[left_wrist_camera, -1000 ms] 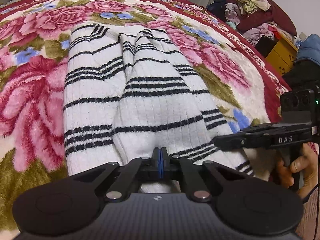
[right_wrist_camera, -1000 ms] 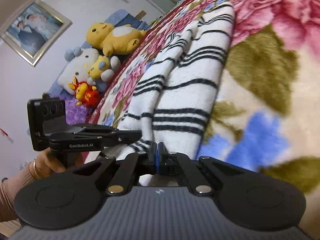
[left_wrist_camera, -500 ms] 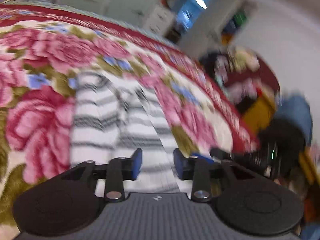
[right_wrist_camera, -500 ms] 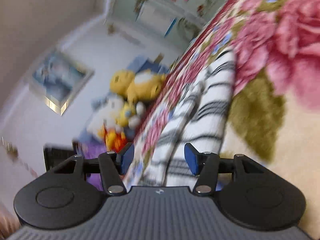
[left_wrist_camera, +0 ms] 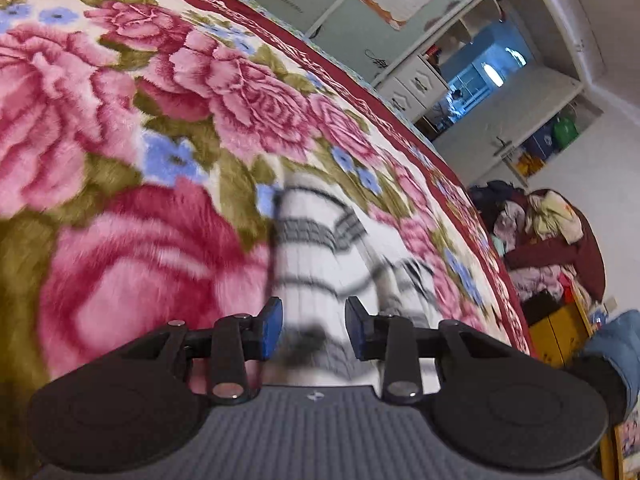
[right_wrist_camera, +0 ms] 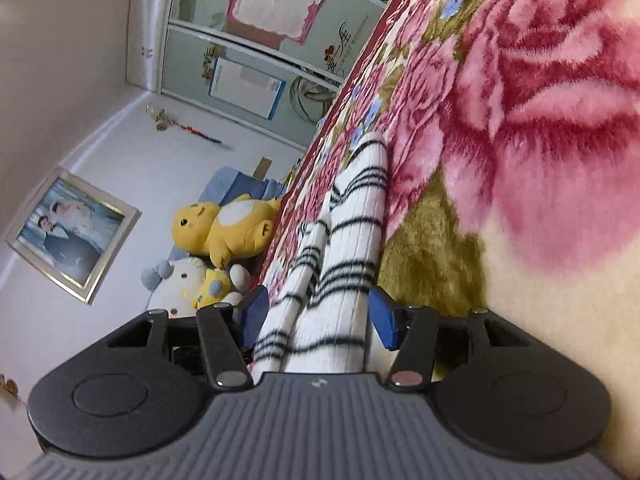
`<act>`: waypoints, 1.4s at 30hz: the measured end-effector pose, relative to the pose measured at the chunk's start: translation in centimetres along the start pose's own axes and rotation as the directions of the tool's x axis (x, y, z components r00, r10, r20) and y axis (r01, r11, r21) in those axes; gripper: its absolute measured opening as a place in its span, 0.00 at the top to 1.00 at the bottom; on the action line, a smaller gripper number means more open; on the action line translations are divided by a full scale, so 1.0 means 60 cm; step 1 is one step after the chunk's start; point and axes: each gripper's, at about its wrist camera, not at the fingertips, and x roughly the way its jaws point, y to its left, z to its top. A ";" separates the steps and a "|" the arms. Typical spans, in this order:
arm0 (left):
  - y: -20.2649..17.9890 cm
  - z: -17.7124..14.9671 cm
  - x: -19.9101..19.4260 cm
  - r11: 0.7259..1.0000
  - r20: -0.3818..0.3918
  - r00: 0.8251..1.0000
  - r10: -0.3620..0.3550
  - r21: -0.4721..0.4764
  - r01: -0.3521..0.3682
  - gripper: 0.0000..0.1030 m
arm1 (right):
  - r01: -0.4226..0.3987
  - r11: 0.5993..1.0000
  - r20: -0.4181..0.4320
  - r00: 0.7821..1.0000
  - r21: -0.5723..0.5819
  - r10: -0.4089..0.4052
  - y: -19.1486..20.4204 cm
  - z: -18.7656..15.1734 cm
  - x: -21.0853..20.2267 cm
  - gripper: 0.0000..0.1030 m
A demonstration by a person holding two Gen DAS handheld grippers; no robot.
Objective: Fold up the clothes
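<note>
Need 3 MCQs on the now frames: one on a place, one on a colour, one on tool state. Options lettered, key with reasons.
1. Where does the striped garment lie?
A. on the floral blanket
B. on a chair
C. on the floor

2. What colours is the garment?
A. plain red
B. white with black stripes
C. blue with yellow dots

3. How do the left tool and right tool stand?
A. both shut on cloth
B. only the left open
C. both open

Key:
1 A: the garment rests flat on the rose-patterned blanket in both views.
2 B: dark bands cross white ribbed knit.
3 C: each pair of blue pads stands apart, with the cloth showing in the gap and not pinched.
</note>
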 end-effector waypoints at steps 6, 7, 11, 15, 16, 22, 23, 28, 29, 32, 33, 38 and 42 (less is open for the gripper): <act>0.024 0.056 0.081 0.999 -0.048 0.998 -0.030 -0.021 0.029 0.58 | -0.009 1.000 0.025 1.000 0.023 0.008 -0.015 0.039 0.056 0.47; 0.025 0.064 0.094 0.999 -0.061 0.997 -0.051 -0.021 0.050 0.53 | -0.014 0.999 0.014 1.000 0.033 0.014 -0.018 0.049 0.070 0.48; 0.020 0.095 0.134 0.996 -0.084 0.992 -0.091 -0.026 0.089 0.44 | -0.030 0.997 -0.068 0.997 0.071 0.034 -0.026 0.098 0.143 0.48; -0.010 0.107 0.131 0.998 -0.079 0.995 -0.059 0.009 0.060 0.50 | 0.016 0.990 -0.110 0.994 0.140 0.000 -0.026 0.133 0.202 0.53; -0.021 0.109 0.125 0.998 -0.076 0.996 -0.046 0.034 0.049 0.72 | 0.044 0.990 -0.118 0.993 0.134 -0.029 -0.021 0.137 0.213 0.63; -0.091 0.122 0.090 0.983 -0.055 0.998 0.029 0.182 -0.019 0.87 | 0.193 0.964 -0.070 0.976 -0.184 -0.208 0.081 0.112 0.208 0.98; -0.104 0.124 0.077 0.980 -0.046 0.999 0.028 0.201 -0.018 0.87 | 0.182 0.959 -0.049 0.979 -0.216 -0.197 0.102 0.109 0.196 0.98; -0.180 0.114 -0.047 0.955 0.015 0.999 -0.052 0.292 0.046 0.88 | 0.150 0.924 0.015 0.988 -0.353 -0.154 0.210 0.102 0.131 0.99; -0.193 0.108 -0.075 0.949 0.028 0.997 -0.074 0.309 0.061 0.88 | 0.139 0.913 0.019 0.990 -0.385 -0.143 0.235 0.098 0.113 0.99; -0.220 0.075 -0.174 0.928 0.073 0.987 -0.143 0.358 0.108 0.88 | 0.104 0.877 0.034 0.994 -0.469 -0.100 0.306 0.067 0.039 0.99; -0.228 0.061 -0.211 0.919 0.089 0.982 -0.166 0.374 0.122 0.88 | 0.091 0.864 0.040 0.996 -0.495 -0.082 0.330 0.050 0.013 0.99; -0.234 -0.060 -0.393 0.851 0.101 0.952 -0.288 0.483 0.206 0.87 | 0.029 0.759 0.037 0.999 -0.650 -0.007 0.425 -0.080 -0.142 0.99; -0.183 -0.218 -0.465 0.795 -0.011 0.969 -0.246 0.570 0.208 0.68 | 0.087 0.636 0.013 0.993 -0.767 -0.120 0.429 -0.248 -0.268 0.98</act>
